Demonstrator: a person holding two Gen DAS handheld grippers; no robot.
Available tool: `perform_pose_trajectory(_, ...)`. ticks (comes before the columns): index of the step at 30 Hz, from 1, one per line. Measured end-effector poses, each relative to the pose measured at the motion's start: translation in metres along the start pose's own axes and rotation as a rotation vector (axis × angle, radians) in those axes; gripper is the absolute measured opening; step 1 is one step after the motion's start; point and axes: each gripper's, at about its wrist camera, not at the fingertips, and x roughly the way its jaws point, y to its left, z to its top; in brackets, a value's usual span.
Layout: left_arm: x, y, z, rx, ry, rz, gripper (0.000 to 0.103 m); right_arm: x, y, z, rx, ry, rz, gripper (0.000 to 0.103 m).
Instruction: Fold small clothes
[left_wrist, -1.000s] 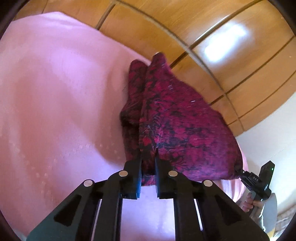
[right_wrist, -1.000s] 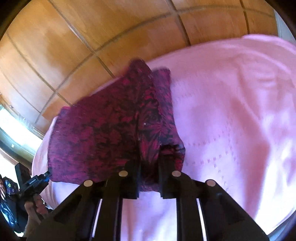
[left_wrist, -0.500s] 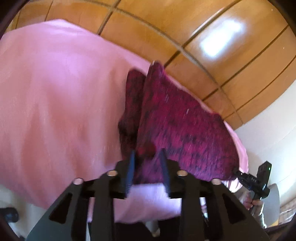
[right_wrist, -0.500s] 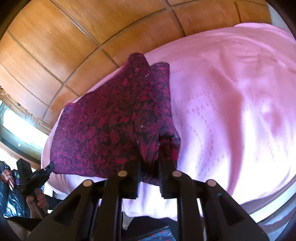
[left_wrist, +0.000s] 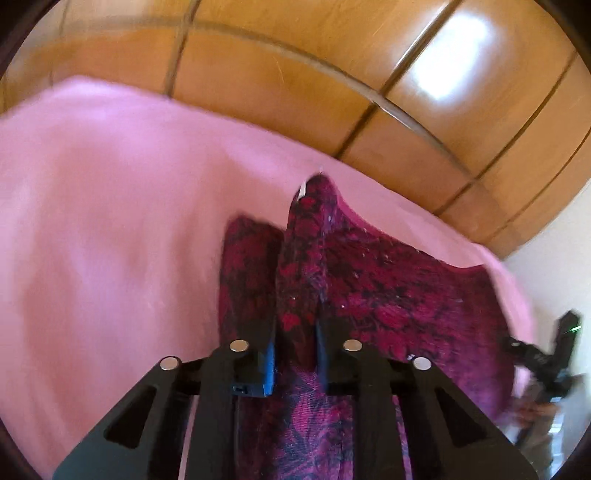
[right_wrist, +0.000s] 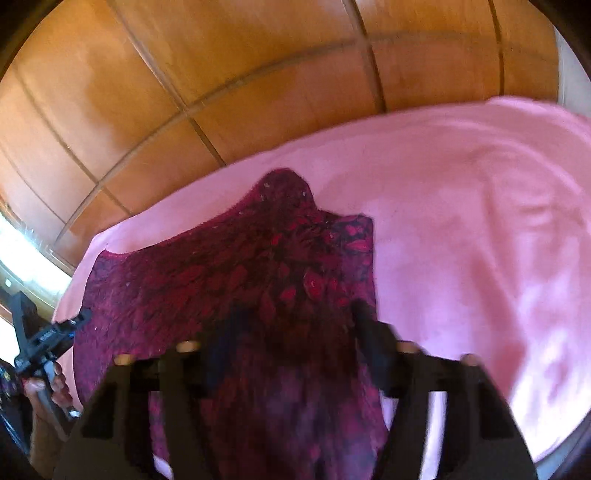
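Garment (left_wrist: 388, 291) of dark red cloth with a black pattern lies partly on the pink bed cover (left_wrist: 110, 229), and its near edge is lifted off the cover by both tools. In the left wrist view a ridge of this cloth runs up between the two fingers of the left gripper (left_wrist: 295, 336). The jaws are narrow and are closing, and the pads press the fold from both sides. In the right wrist view the right gripper (right_wrist: 295, 332) is blurred. Its fingers stand further apart, with the cloth bunched between them, but I cannot tell if the pads press it. At the far edge of each view the other tool is seen at the side of the garment, with a hand (right_wrist: 48, 384) around its handle. Behind the bed stands a wall of brown wooden panels (left_wrist: 295, 74).
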Motion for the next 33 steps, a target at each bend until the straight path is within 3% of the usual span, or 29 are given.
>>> perform_pose_trajectory(3, -0.014, -0.026, -0.007, 0.102, -0.102, 0.123, 0.014, -0.013, 0.002, 0.0, -0.017, -0.068, -0.005, 0.016)
perform_pose_trajectory(6, -0.019, -0.034, -0.015, 0.14, -0.149, 0.179, 0.014, -0.005, -0.002, -0.003, -0.019, -0.074, -0.048, 0.016)
perform_pose_trajectory(10, -0.017, -0.028, -0.016, 0.127, -0.148, 0.174, 0.014, 0.016, -0.01, -0.01, 0.012, -0.056, -0.053, 0.017)
perform_pose_trajectory(28, -0.004, -0.033, -0.001, 0.199, -0.142, 0.219, 0.017, 0.019, -0.014, -0.002, 0.046, -0.053, -0.032, 0.023)
perform_pose_trajectory(33, 0.02, -0.025, 0.008, 0.18, -0.094, 0.24, 0.017, 0.029, -0.013, 0.004, 0.047, -0.04, -0.037, 0.024)
